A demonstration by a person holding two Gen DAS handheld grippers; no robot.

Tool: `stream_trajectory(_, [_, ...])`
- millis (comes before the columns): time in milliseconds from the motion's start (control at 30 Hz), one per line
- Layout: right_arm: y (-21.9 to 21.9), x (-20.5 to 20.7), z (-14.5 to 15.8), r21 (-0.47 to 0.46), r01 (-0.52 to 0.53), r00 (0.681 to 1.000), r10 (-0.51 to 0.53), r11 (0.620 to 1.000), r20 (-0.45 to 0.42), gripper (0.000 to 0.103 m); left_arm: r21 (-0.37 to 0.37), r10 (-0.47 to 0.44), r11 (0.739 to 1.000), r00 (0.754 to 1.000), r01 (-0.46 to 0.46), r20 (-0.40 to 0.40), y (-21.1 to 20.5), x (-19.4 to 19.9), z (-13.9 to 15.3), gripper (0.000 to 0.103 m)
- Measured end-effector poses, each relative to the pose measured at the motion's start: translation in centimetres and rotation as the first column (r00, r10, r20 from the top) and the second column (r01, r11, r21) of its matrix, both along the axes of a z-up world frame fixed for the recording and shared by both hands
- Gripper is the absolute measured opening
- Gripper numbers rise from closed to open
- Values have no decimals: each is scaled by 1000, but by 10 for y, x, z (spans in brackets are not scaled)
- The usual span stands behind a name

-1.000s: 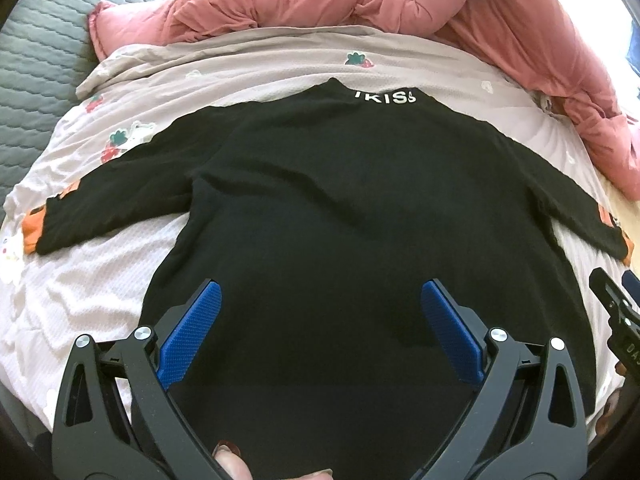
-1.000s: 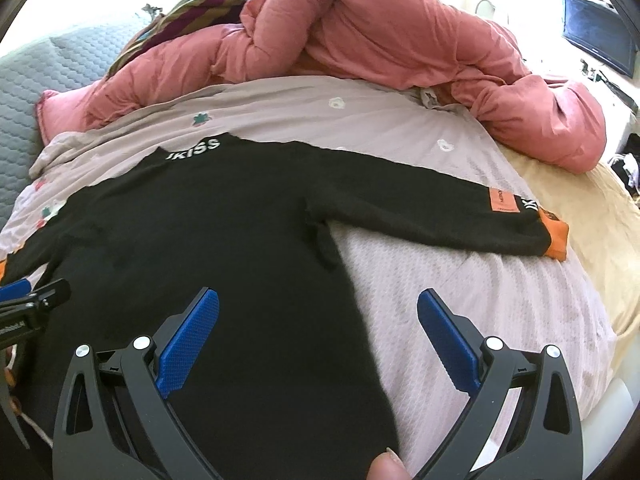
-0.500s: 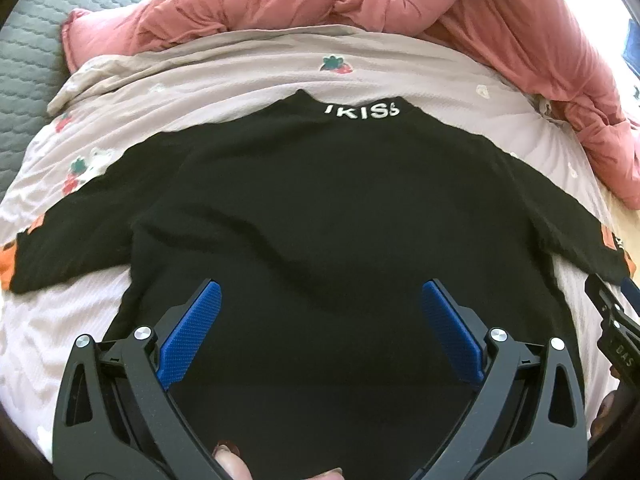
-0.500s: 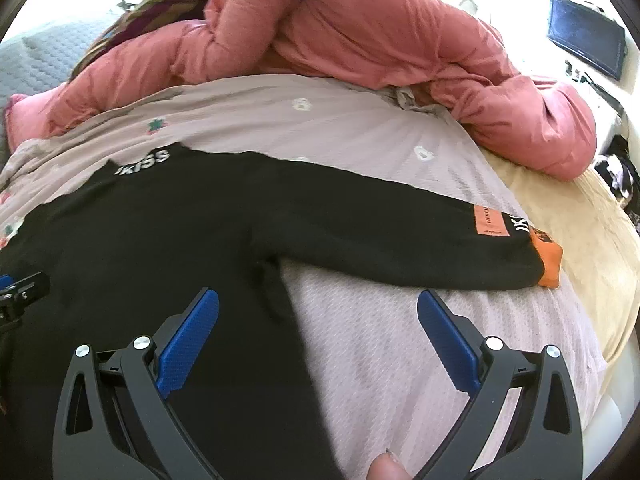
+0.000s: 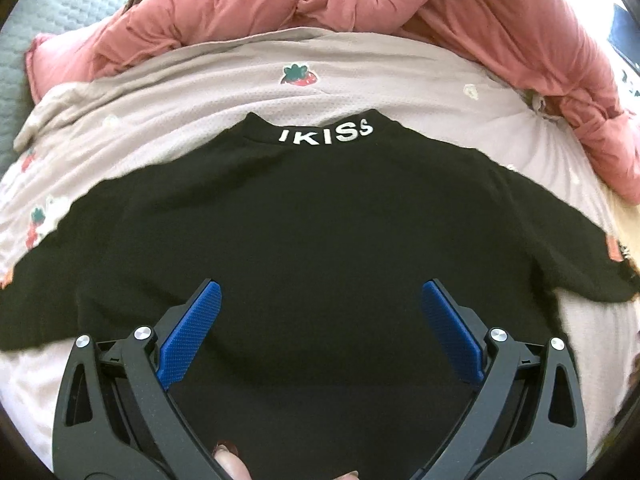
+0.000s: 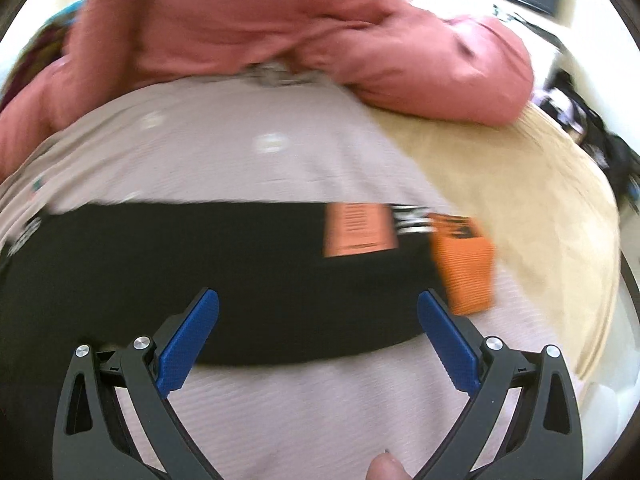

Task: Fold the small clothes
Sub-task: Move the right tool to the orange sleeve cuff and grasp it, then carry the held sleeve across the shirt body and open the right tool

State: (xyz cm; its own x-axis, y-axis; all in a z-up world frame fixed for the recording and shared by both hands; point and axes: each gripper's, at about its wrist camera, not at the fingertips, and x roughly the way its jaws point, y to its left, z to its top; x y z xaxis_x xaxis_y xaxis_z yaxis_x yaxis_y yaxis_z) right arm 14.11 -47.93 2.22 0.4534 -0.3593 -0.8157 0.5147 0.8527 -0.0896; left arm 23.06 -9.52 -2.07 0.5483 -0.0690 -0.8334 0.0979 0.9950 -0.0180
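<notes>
A small black long-sleeved top (image 5: pixel 320 232) lies flat on a pale strawberry-print sheet (image 5: pixel 192 96), with white "IKISS" lettering at its collar (image 5: pixel 326 136) and both sleeves spread out. My left gripper (image 5: pixel 318 304) is open and empty over the middle of the body. My right gripper (image 6: pixel 318 308) is open and empty over the right sleeve (image 6: pixel 224 272), close to its orange patch (image 6: pixel 356 228) and orange cuff (image 6: pixel 466 268). The right wrist view is motion-blurred.
A bunched pink duvet (image 5: pixel 360 4) lies along the far side of the bed and shows in the right wrist view (image 6: pixel 280 28). A grey quilted cover (image 5: pixel 60 32) is at far left. A tan blanket (image 6: pixel 532 208) lies right of the cuff, by the bed's edge.
Both grippers have moved forward and to the right. The left one went from the hem towards the top's middle. The right one swung off the body onto the right sleeve. The top has not moved.
</notes>
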Motion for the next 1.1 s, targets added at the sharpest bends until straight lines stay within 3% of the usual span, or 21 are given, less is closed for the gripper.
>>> stream_trajectory(200, [-82,-19,-1,117,161,986,-165,980,20,99,-69,22,997,1000,-21,18,21,2,-4,94])
stream_trajectory(400, [-110,-21,-11,225,186,982,-188,956,-12,96,-75,44,996,999,-44,-13,33,7,-17,94])
stream_trajectory(500, [-112,-16,-16,231,172,985,-168,958,-35,75,-71,50,996,999,-51,-10,38,7,-19,94])
stream_trajectory(633, [-120,-14,-21,294,161,987,-163,942,-17,66,-70,54,996,999,-54,2,43,3,-17,94])
stream_trajectory(700, [-120,-12,-21,325,141,989,-149,935,0,49,-71,56,996,998,-56,5,45,1,-16,94])
stream_trajectory(767, [-115,-10,-18,315,121,992,-130,941,6,42,-75,59,995,998,-58,5,47,1,-16,94])
stream_trajectory(867, [-108,-10,-11,320,74,995,-92,944,43,16,-83,61,995,998,-60,2,48,0,-16,94])
stream_trajectory(1100, [-59,-3,35,268,-76,986,33,960,162,10,-99,63,993,998,-61,10,54,-1,-10,94])
